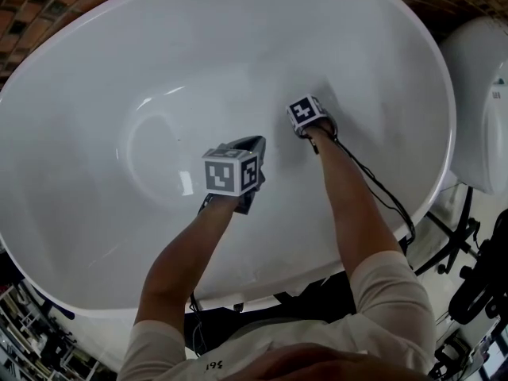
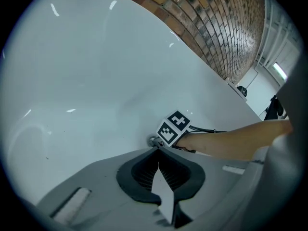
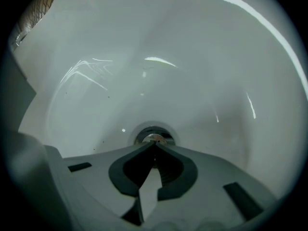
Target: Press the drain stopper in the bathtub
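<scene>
The round metal drain stopper (image 3: 154, 138) sits in a dark ringed opening in the floor of the glossy white oval bathtub (image 1: 159, 62), right of the tub's middle in the head view, where the right gripper covers it. In the right gripper view, the right gripper (image 3: 155, 145) has its two grey jaws brought together, nothing between them. Their joined tips lie right at the near edge of the stopper, seemingly touching it, though contact cannot be told for certain. In the left gripper view the same stopper shows as a small bright disc at the foot of the right gripper's marker cube.

The left gripper (image 2: 157, 149) hangs over the tub floor just left of and nearer than the right one, apart from the stopper. Its jaws are likewise closed tip to tip and hold nothing. Its marker cube faces up in the head view.

A black cable (image 1: 379, 187) runs from the right gripper back along the right forearm (image 1: 353, 201) towards the tub's near rim. Both arms reach down into the tub from the near side, and light short sleeves (image 1: 389, 292) show at the near edge.

Outside the tub, a reddish-brown brick wall (image 2: 216, 28) stands along its far side. A white rounded fixture (image 1: 482, 109) stands just beyond the tub's right rim, and black stands (image 1: 456, 248) are near it on the floor.
</scene>
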A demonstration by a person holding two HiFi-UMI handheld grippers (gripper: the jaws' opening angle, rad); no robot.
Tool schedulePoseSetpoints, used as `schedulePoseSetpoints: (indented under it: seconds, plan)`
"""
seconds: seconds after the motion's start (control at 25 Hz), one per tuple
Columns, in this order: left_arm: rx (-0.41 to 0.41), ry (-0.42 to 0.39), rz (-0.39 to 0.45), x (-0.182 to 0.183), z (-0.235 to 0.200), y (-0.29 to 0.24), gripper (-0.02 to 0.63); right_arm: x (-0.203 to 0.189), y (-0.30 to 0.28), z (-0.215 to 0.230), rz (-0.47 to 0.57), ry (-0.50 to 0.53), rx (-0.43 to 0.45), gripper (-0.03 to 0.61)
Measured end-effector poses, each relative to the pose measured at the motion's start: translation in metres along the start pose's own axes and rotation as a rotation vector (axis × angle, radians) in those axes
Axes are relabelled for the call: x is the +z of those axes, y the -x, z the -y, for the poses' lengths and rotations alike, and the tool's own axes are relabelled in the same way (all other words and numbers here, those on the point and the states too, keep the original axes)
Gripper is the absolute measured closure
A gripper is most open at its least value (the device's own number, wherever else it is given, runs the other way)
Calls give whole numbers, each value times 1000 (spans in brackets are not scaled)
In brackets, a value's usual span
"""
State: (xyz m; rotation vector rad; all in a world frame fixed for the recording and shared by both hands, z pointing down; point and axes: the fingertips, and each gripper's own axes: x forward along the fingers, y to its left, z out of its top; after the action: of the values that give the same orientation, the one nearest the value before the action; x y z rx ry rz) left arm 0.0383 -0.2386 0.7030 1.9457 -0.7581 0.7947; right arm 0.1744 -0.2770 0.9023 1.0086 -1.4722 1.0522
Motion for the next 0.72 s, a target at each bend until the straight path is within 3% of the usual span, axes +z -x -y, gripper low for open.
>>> schedulePoseSetpoints:
  seconds: [0.4, 0.72]
  plan:
    - [2, -1, 25, 5, -2, 13, 614, -8, 0, -2, -38, 3, 13, 561]
    - [4, 3, 42, 9, -3, 15, 614, 12, 15, -4, 0, 39, 0, 561]
